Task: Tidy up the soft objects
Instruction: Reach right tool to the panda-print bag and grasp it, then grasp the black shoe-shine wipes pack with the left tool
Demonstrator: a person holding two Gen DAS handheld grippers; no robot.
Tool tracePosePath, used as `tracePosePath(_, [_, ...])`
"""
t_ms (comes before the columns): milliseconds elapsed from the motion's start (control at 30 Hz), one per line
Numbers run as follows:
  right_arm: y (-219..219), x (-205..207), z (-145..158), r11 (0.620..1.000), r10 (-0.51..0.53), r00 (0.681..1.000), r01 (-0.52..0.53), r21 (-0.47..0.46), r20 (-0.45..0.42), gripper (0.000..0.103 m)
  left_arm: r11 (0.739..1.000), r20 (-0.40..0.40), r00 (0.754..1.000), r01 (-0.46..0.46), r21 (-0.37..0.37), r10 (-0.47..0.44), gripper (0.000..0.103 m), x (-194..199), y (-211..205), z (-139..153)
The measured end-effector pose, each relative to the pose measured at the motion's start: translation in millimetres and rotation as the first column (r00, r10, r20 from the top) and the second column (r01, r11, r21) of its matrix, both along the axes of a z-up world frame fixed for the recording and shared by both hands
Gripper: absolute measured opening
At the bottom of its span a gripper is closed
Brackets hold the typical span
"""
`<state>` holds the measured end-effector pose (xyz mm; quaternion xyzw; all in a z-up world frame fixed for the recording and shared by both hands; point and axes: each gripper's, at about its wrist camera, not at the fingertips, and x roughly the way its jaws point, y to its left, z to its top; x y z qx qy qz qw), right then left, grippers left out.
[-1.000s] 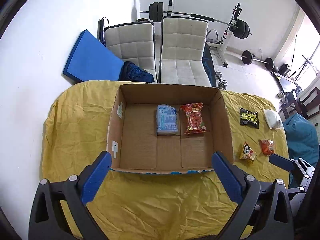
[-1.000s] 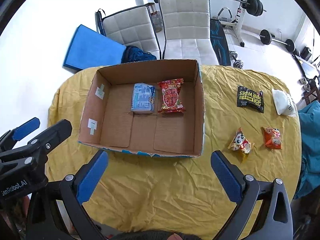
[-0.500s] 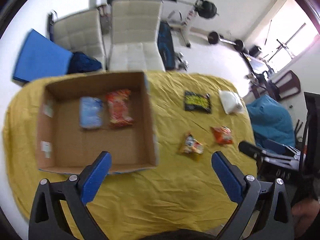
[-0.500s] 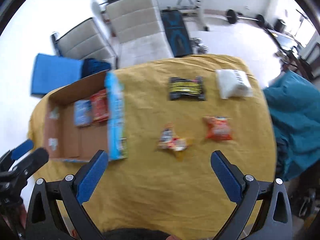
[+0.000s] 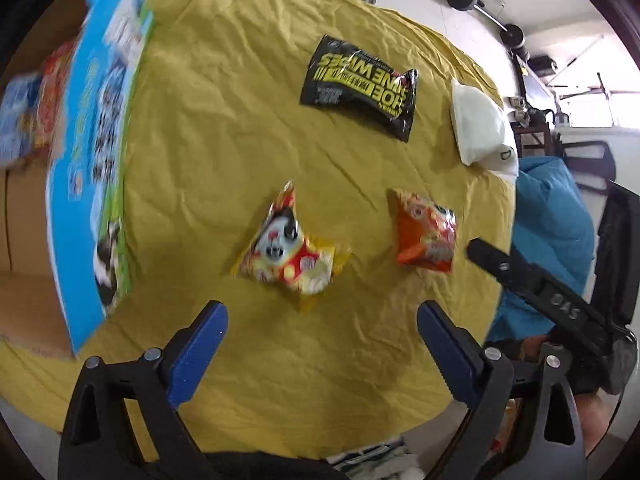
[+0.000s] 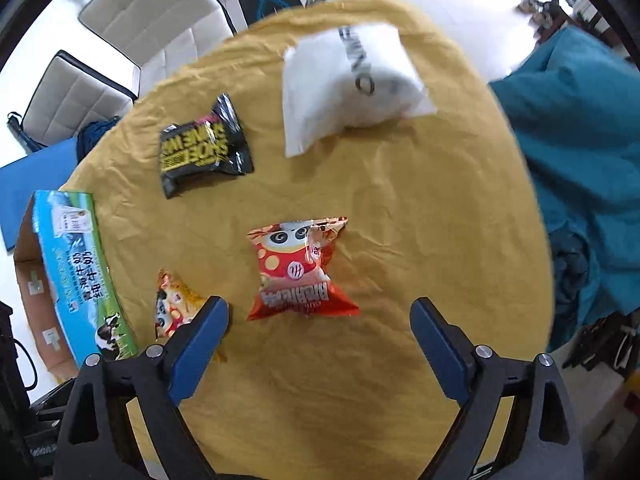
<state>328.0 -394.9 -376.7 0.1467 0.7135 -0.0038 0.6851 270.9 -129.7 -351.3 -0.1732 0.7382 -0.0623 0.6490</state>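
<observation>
My left gripper (image 5: 322, 320) is open and empty, just short of a yellow panda snack bag (image 5: 290, 250) on the yellow cloth. My right gripper (image 6: 319, 318) is open and empty, just short of an orange-red panda snack bag (image 6: 298, 270); the same bag shows in the left wrist view (image 5: 424, 230). The yellow bag (image 6: 172, 304) lies by my right gripper's left finger. A black wipes pack (image 5: 360, 84) (image 6: 204, 148) and a white soft pack (image 5: 480, 128) (image 6: 348, 80) lie farther back. The cardboard box (image 5: 92, 152) (image 6: 76, 268) stands at the left, holding a red packet (image 5: 50, 92) and a blue packet (image 5: 16, 116).
The yellow-clothed table (image 5: 224, 128) ends at the right, where a teal cushion (image 6: 580, 160) sits. White chairs (image 6: 152, 8) stand behind the table. The other gripper's black body (image 5: 540, 292) shows at the right of the left wrist view.
Both grippers have swung right, away from the box, and come in low over the loose snack bags. Both stay open and empty.
</observation>
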Motion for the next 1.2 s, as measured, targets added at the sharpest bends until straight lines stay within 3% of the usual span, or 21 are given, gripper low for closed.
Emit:
tracePosePath(67, [2,7,-25,1.0,0.007,0.999,-0.005,0.03,-0.042,0.094,0.996,0.034,0.997,0.06,0.067,-0.062,0.096,13,-9,1])
tracePosePath(133, [7,13,-50,0.998,0.026,0.995,-0.02,0.066,-0.091,0.094,0.975,0.08,0.981,0.164,0.149,-0.177,0.096,32,-22,4])
tracePosePath(200, [10,15,-68,0.997,0.045,0.991,-0.036,0.07,-0.124,0.082,0.931,0.101,0.949,0.267,0.247,-0.299,0.096,50,-32,7])
tracePosePath(233, [12,16,-74,0.996,0.064,0.988,-0.055,0.064,-0.139,0.064,0.9,0.117,0.923,0.321,0.294,-0.367,0.096,60,-38,9])
tracePosePath(333, [8,19,-77,0.996,0.088,0.986,-0.082,0.044,-0.143,0.05,0.799,0.122,0.838,0.448,0.401,-0.532,0.096,91,-54,7])
tracePosePath(367, [5,20,-76,0.995,0.093,0.986,-0.089,0.037,-0.138,0.047,0.776,0.116,0.819,0.473,0.416,-0.562,0.096,97,-57,6])
tracePosePath(500, [-11,26,-65,0.994,0.104,0.987,-0.106,-0.016,-0.124,0.047,0.623,0.089,0.668,0.628,0.466,-0.739,0.096,123,-79,-8])
tracePosePath(600, [-23,31,-63,0.993,0.101,0.986,-0.107,-0.041,-0.131,0.047,0.485,0.017,0.545,0.732,0.478,-0.838,0.097,130,-102,-32])
tracePosePath(667, [-29,33,-61,0.993,0.097,0.986,-0.105,-0.055,-0.134,0.047,0.371,-0.061,0.462,0.778,0.507,-0.885,0.097,133,-114,-54])
tracePosePath(800, [-36,37,-59,0.993,0.092,0.987,-0.1,-0.061,-0.133,0.047,0.208,-0.183,0.351,0.821,0.531,-0.918,0.097,137,-126,-93])
tracePosePath(833, [-35,37,-59,0.992,0.094,0.987,-0.103,-0.067,-0.131,0.047,0.19,-0.192,0.335,0.827,0.529,-0.922,0.096,139,-127,-100])
tracePosePath(867, [-39,42,-56,0.992,0.095,0.987,-0.105,-0.072,-0.131,0.047,0.2,-0.188,0.339,0.831,0.52,-0.922,0.095,140,-127,-104])
tracePosePath(900, [-41,42,-56,0.992,0.096,0.987,-0.106,-0.075,-0.13,0.047,0.231,-0.174,0.36,0.831,0.506,-0.917,0.081,143,-126,-104])
tracePosePath(933, [-41,42,-56,0.992,0.095,0.987,-0.105,-0.075,-0.128,0.047,0.289,-0.148,0.401,0.829,0.478,-0.904,0.065,148,-124,-102])
tracePosePath(1000, [-36,42,-56,0.993,0.091,0.988,-0.1,-0.068,-0.126,0.047,0.431,-0.117,0.512,0.808,0.402,-0.851,0.056,155,-116,-98])
tracePosePath(1033, [-35,41,-57,0.993,0.087,0.988,-0.096,-0.063,-0.125,0.047,0.474,-0.108,0.552,0.786,0.396,-0.827,0.05,157,-111,-95])
tracePosePath(1100, [-32,37,-58,0.995,0.079,0.989,-0.087,-0.055,-0.124,0.047,0.532,-0.111,0.611,0.754,0.386,-0.784,0.044,154,-102,-93])
tracePosePath(1133, [-28,36,-60,0.995,0.074,0.99,-0.081,-0.053,-0.122,0.047,0.579,-0.134,0.664,0.718,0.386,-0.735,0.041,153,-94,-94])
tracePosePath(1200, [-23,26,-65,0.997,0.06,0.991,-0.066,-0.047,-0.118,0.047,0.717,-0.167,0.779,0.623,0.314,-0.604,0.04,153,-76,-97])
